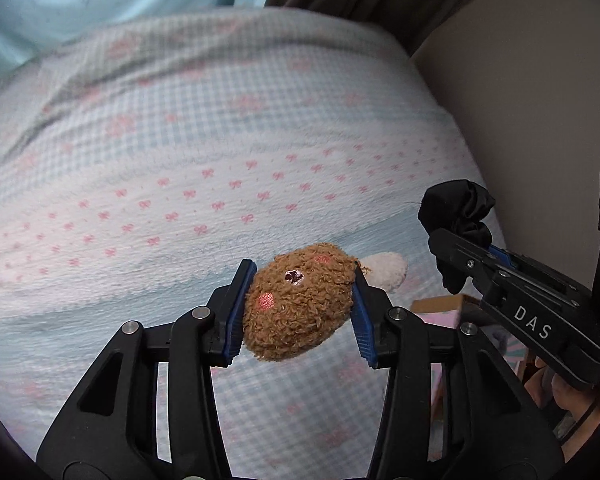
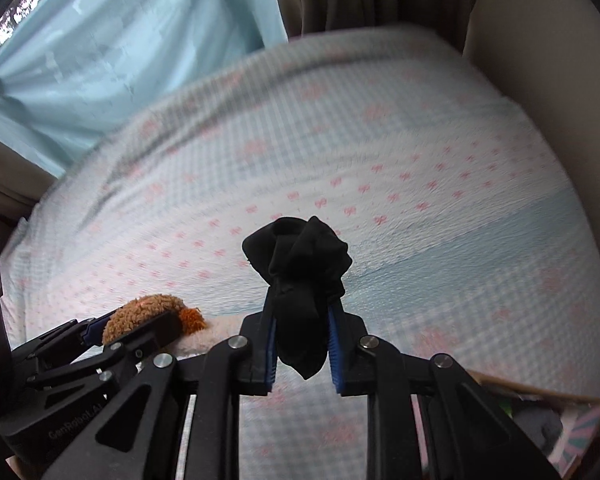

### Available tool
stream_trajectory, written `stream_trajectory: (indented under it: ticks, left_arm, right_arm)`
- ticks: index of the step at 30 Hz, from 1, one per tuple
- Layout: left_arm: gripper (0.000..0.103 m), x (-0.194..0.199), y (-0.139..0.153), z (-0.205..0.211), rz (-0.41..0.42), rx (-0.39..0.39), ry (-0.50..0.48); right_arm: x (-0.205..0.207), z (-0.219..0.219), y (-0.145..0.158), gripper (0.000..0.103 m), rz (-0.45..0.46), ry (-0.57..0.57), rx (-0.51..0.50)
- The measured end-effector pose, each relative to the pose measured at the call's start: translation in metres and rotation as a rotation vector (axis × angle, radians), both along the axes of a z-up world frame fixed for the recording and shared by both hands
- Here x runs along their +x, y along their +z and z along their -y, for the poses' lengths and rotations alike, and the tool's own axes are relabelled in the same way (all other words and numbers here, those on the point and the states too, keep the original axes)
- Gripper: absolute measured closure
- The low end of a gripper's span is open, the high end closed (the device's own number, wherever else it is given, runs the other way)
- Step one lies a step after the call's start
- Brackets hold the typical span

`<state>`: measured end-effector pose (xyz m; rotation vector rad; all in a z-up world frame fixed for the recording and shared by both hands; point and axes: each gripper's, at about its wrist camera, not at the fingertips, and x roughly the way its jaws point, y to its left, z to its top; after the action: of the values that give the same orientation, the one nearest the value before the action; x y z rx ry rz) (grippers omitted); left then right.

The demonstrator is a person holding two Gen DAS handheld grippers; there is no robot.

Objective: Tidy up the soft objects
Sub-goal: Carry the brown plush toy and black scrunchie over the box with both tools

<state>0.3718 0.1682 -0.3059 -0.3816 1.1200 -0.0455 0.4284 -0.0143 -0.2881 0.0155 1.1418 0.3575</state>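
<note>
**Both grippers carry a soft item above the bed**

The left gripper (image 1: pixel 298 306) has its blue-padded jaws pinching a brown, curly-fleece plush toy (image 1: pixel 298 300) with pink cheeks and a small embroidered nose; the toy bulges between the pads. A cream fleecy part (image 1: pixel 386 274) shows just behind it, though whether it belongs to the toy is unclear. The right gripper (image 2: pixel 302 350) has its jaws pinching a bunched black fabric piece (image 2: pixel 300 276), perhaps a rolled sock, which sticks out above and below the pads. Both items are held over a bed covered by a pale blue checked bedspread with pink bows (image 1: pixel 180 160), with the two grippers near one another. A cardboard box with a pink and teal printed side (image 2: pixel 576 436) sits at the bed's near edge, to the right, with something grey inside.

The step in hand appears to be carrying. Next, each item probably needs moving over the box, one gripper at a time to avoid a collision, then the jaws spreading to drop it.
</note>
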Motion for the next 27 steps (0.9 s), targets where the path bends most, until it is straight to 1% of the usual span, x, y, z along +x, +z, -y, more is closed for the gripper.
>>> stream_trajectory:
  ticks: [2, 3, 4, 5, 7, 8, 10, 14, 20, 24, 27]
  left_arm:
    - [0.062, -0.015, 0.029, 0.003, 0.035, 0.015, -0.004]
    - [0.062, -0.021, 0.042, 0.005, 0.055, 0.023, -0.006]
    - [0.062, -0.026, 0.051, 0.006, 0.07, 0.026, -0.007]
    - [0.062, -0.032, 0.06, 0.01, 0.088, 0.027, -0.007]
    - [0.062, -0.049, 0.085, 0.015, 0.124, 0.018, -0.013]
    - [0.062, -0.058, 0.097, 0.018, 0.14, 0.007, -0.019]
    - [0.062, -0.071, 0.113, 0.023, 0.16, -0.011, -0.033]
    - [0.062, -0.098, 0.143, 0.045, 0.198, -0.045, -0.092]
    - [0.062, -0.119, 0.163, 0.094, 0.222, -0.062, -0.185]
    - [0.062, -0.129, 0.159, 0.136, 0.215, -0.072, -0.243]
    - [0.062, -0.133, 0.151, 0.169, 0.191, -0.073, -0.282]
  right_arm:
    - [-0.017, 0.008, 0.027, 0.084, 0.032, -0.022, 0.017]
    - [-0.022, 0.01, 0.034, 0.084, 0.041, -0.028, 0.021]
    - [-0.033, 0.016, 0.049, 0.084, 0.06, -0.042, 0.028]
    - [-0.038, 0.019, 0.056, 0.084, 0.07, -0.051, 0.032]
    - [-0.06, 0.03, 0.08, 0.084, 0.1, -0.087, 0.043]
    - [-0.067, 0.033, 0.088, 0.084, 0.109, -0.098, 0.046]
    - [-0.091, 0.044, 0.108, 0.084, 0.135, -0.136, 0.047]
    - [-0.123, 0.072, 0.125, 0.084, 0.137, -0.214, 0.064]
    - [-0.171, 0.127, 0.139, 0.084, 0.144, -0.345, 0.036]
    - [-0.194, 0.166, 0.141, 0.084, 0.145, -0.414, 0.018]
    - [-0.205, 0.199, 0.136, 0.084, 0.139, -0.458, 0.019]
